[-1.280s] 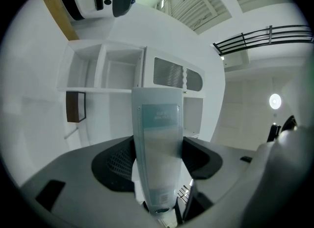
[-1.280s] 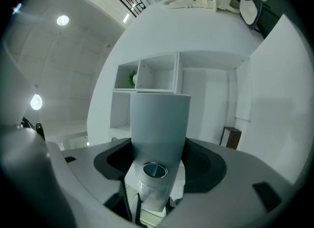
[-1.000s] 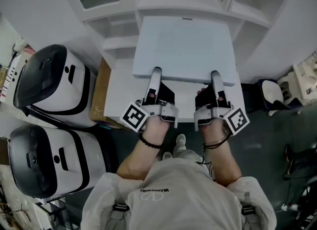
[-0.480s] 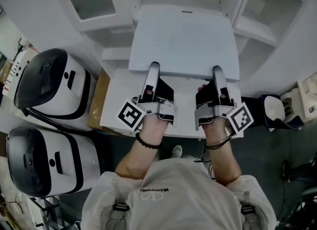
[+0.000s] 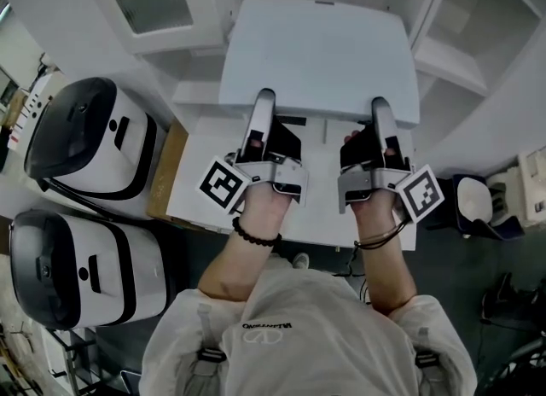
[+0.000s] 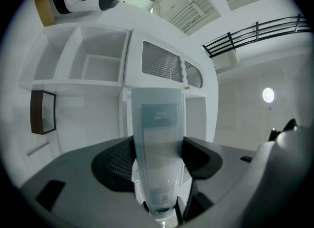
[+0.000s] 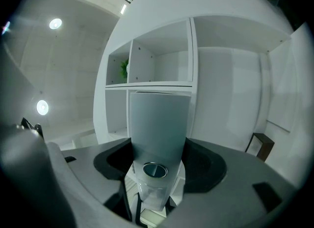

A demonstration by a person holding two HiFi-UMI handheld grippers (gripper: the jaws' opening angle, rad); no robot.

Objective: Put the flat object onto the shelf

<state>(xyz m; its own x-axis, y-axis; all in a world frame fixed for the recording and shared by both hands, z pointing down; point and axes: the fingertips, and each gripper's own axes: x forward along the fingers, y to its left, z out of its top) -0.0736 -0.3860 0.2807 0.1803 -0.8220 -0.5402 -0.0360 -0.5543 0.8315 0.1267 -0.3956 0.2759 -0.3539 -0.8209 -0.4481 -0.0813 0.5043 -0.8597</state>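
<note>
Head view: white table below, white shelf unit ahead with open cubbies. Flat white panel is held over the table, far edge toward the shelf front. Left gripper and right gripper each clamp its near edge. Two black-and-white machines and a cardboard box sit at left.

flat object: pale blue-white, plain
shelf: white
left gripper: white jaw, black body, black-and-white square marker
right gripper: the same colours
machines: white shells, glossy black tops
cardboard: brown
bracelet: black beads
</note>
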